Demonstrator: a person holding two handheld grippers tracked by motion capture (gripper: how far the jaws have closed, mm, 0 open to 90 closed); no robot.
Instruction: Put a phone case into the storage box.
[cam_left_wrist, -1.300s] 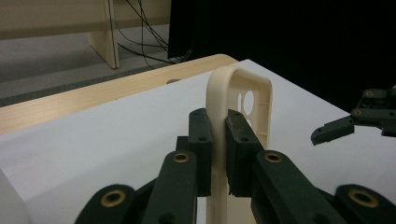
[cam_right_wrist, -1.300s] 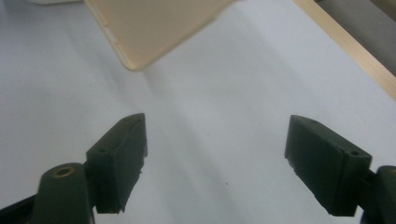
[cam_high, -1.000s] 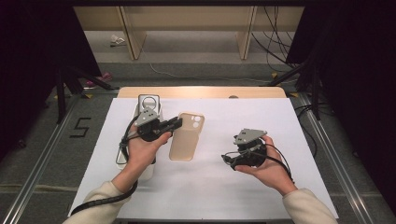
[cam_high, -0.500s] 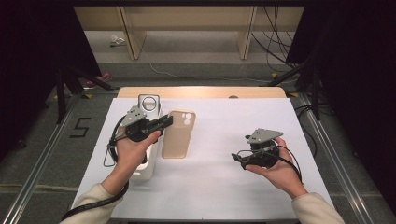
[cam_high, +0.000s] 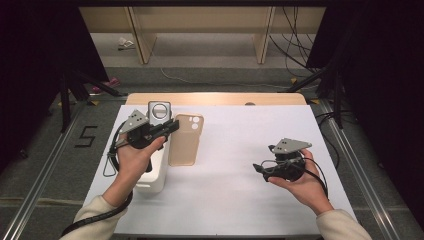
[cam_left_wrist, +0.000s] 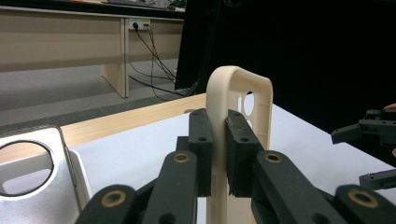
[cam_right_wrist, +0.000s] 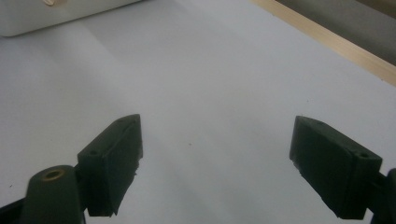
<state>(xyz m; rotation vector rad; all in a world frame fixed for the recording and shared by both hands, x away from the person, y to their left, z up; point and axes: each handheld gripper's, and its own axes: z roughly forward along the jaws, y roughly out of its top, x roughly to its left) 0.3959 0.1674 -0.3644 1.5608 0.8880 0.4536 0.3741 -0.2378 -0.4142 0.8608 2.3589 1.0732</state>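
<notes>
The beige phone case (cam_high: 185, 139) is pinched at its side wall by the left gripper (cam_high: 171, 125), jaws pressed together on the rim as seen in the left gripper view (cam_left_wrist: 217, 154); compared with a second ago the case has been carried leftward and toward the far side of the table, and it is now seen just beside the white box (cam_high: 154, 172) and near the silver phone (cam_high: 159, 110) with the round camera ring, which lies at the box's far end; whether the case's lower end still touches the white table sheet (cam_high: 240, 200) cannot be told from above; the right gripper (cam_high: 260, 169) has been drawn back toward the near right, well apart from the case, jaws spread wide over bare sheet in the right gripper view (cam_right_wrist: 212, 163) and holding nothing; judged from this, the case has been handed over entirely to the left side and is being brought up to the phone, so fitting it on is likely the step in hand; the phone is not yet touched by the case.
</notes>
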